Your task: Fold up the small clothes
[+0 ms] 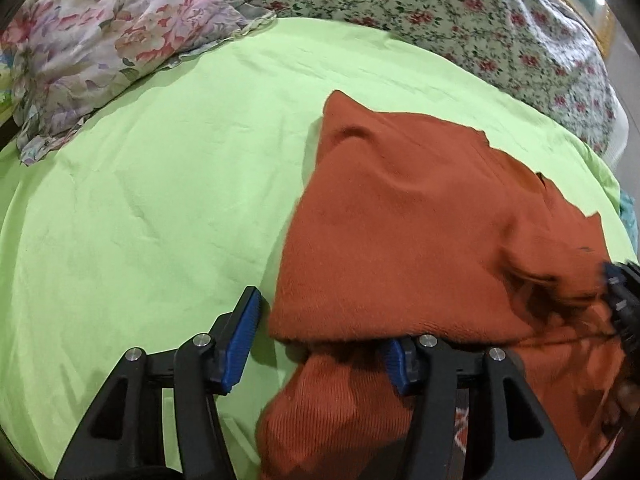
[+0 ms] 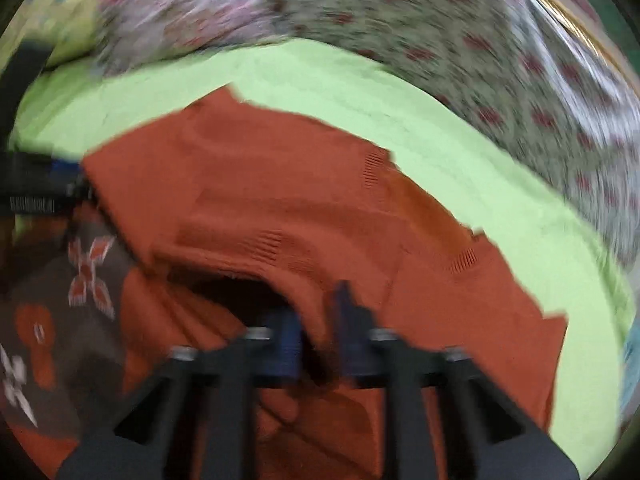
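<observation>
A rust-orange knit garment (image 1: 420, 232) lies partly folded on a light green sheet (image 1: 160, 200). My left gripper (image 1: 320, 344) is open at its near left edge; the left finger (image 1: 240, 344) stands on the bare sheet and the right finger (image 1: 400, 368) is tucked under a fold of the cloth. In the blurred right wrist view the garment (image 2: 280, 200) fills the middle. My right gripper (image 2: 316, 340) has its jaws narrowly apart with an orange fold between them. The right gripper also shows at the right edge of the left wrist view (image 1: 620, 300).
A crumpled floral cloth (image 1: 104, 48) lies at the far left. A floral bedspread (image 1: 500, 28) covers the far right. A brown patterned cloth (image 2: 60, 320) shows at the near left of the right wrist view. The left gripper shows there at the left edge (image 2: 40, 188).
</observation>
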Demonstrator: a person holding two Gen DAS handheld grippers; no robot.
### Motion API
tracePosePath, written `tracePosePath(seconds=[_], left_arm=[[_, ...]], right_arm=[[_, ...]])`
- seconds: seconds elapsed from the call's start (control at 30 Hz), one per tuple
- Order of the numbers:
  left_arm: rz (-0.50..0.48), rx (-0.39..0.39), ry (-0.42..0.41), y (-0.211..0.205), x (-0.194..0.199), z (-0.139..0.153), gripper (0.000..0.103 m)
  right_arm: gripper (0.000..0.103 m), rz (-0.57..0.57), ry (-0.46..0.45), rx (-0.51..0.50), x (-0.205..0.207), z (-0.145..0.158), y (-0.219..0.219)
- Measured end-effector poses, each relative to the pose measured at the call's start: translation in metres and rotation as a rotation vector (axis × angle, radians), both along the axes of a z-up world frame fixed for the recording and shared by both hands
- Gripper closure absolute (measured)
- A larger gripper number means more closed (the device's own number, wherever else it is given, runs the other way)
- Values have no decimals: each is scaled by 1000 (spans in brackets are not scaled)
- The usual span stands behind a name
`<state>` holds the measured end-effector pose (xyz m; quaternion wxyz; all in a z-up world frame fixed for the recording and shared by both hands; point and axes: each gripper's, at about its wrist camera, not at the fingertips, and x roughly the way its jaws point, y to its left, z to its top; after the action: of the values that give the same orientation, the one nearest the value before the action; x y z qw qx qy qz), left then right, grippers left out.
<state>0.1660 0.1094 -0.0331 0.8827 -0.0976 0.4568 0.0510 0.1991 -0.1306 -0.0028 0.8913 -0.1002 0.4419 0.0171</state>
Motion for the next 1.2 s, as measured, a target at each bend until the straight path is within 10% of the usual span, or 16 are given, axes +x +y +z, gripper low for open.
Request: tracePosePath(seconds=[0.3,0.47,0.8,0.97,1.2], left_arm=[[20,37,-6,-6,2,-1,42],[41,0,-25,1,-1,-3,42],[91,-159,-87,27,-11,-4,42],[56,99,-73,-7,-7,6,42],[31,0,-57,10,1,4,42]], right_arm=[[98,-623,-149,604,-87,10,-169],[97,-683,-74,774,-102,-20,-186],[58,-593,-113,486,-93,4,-159],[50,-421,-138,277,-89,16,-128],[49,-40,-127,-105,-83,13,-65]])
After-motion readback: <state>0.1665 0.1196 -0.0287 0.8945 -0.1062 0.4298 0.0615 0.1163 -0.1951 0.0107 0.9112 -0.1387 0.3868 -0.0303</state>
